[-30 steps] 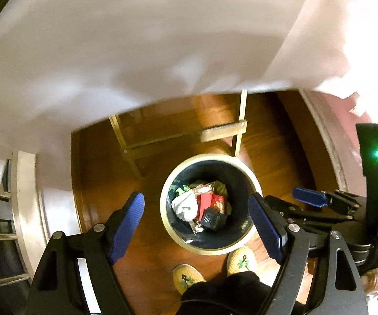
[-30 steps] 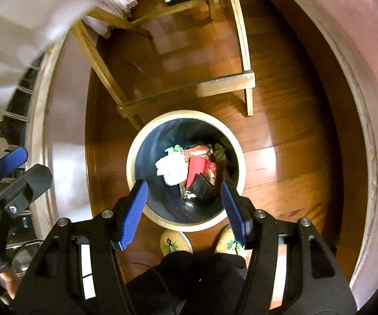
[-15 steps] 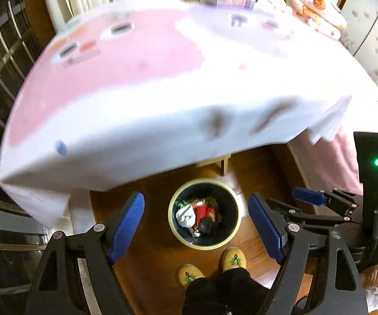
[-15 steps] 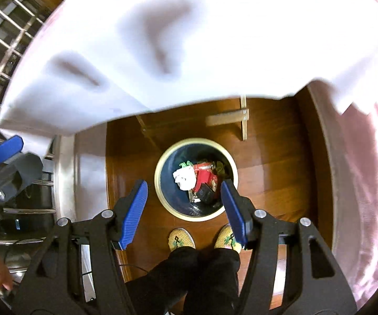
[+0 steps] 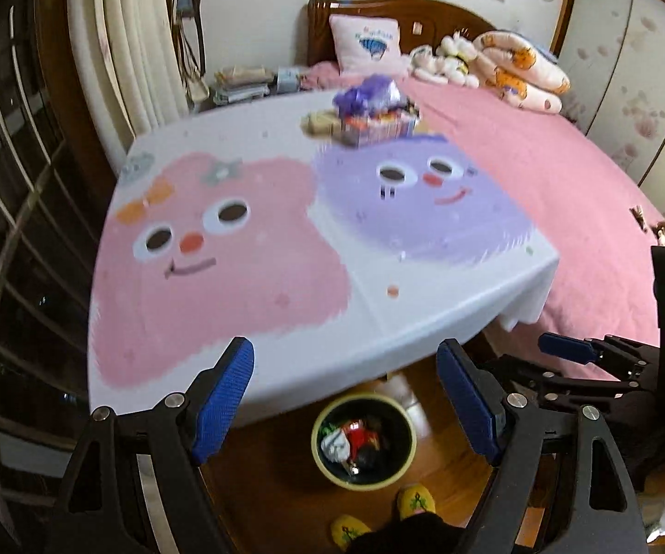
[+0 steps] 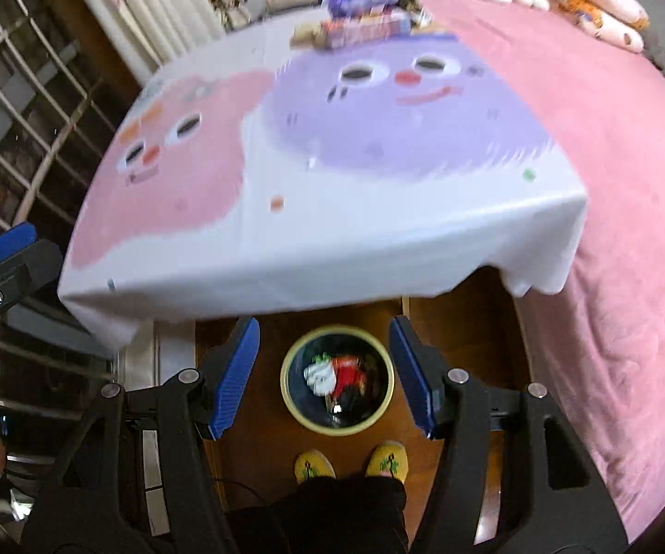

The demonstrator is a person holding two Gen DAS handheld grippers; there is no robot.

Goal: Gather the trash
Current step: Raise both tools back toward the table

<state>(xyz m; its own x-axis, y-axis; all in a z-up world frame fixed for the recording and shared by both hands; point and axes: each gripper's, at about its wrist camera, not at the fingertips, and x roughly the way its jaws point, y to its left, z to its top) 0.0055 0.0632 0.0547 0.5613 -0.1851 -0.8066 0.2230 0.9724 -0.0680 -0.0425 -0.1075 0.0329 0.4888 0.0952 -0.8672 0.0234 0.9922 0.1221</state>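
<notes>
A round dark bin with a pale rim (image 5: 363, 443) stands on the wood floor below the table edge, holding white, red and black trash; it also shows in the right wrist view (image 6: 337, 379). My left gripper (image 5: 346, 401) is open and empty, high above the bin. My right gripper (image 6: 324, 371) is open and empty, also high above it. A pile of wrappers with a purple bag (image 5: 369, 111) lies at the table's far edge, also in the right wrist view (image 6: 365, 14).
The table wears a white cloth with pink and purple cartoon faces (image 5: 249, 249). A pink bed (image 5: 563, 194) lies to the right with pillows and toys at its head. A window grille (image 5: 4, 184) is at left. My slippered feet (image 6: 351, 464) stand by the bin.
Both grippers have risen and tilted up from the bin. The tabletop and the room have come into view, and the bin has shrunk toward the bottom. Both stay open.
</notes>
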